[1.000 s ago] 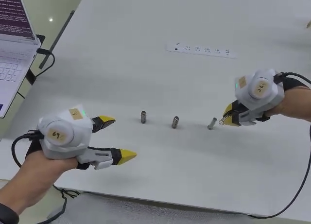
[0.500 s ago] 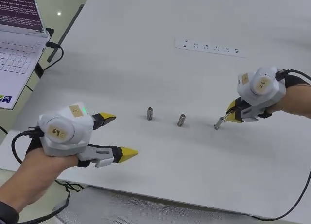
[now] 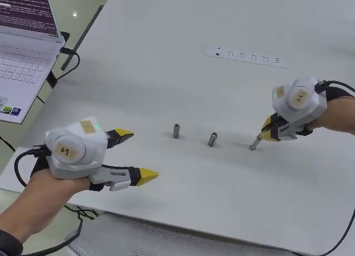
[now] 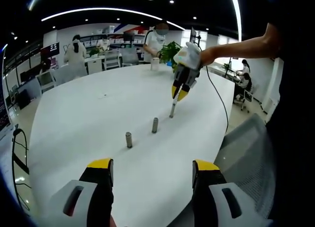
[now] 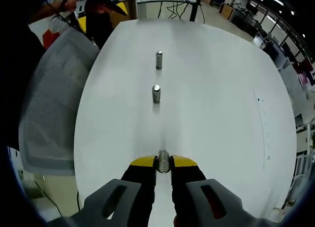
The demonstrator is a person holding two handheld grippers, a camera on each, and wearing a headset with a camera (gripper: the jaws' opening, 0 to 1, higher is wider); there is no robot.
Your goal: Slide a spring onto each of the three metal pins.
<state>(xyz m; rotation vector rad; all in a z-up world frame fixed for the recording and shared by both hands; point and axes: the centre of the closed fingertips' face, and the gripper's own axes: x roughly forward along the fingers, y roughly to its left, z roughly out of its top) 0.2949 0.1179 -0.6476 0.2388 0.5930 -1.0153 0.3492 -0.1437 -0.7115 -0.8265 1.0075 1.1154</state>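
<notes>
pinching spring (image 5: pixel 163 160): right gripper (image 5: pixel 163 164) | left gripper (image 4: pixel 153 164) jaws spread wide, empty

- You are in an open-plan office: beyond your big white desk (image 4: pixel 98 104), people (image 4: pixel 75 48) are at rows of workstations under strip ceiling lights (image 4: pixel 98 10).
- A laptop (image 3: pixel 22 45) lies open to your left, and a power strip (image 3: pixel 247 56) lies on the desk.
- A grey mesh chair (image 5: pixel 54 99) stands at the desk's edge.
</notes>
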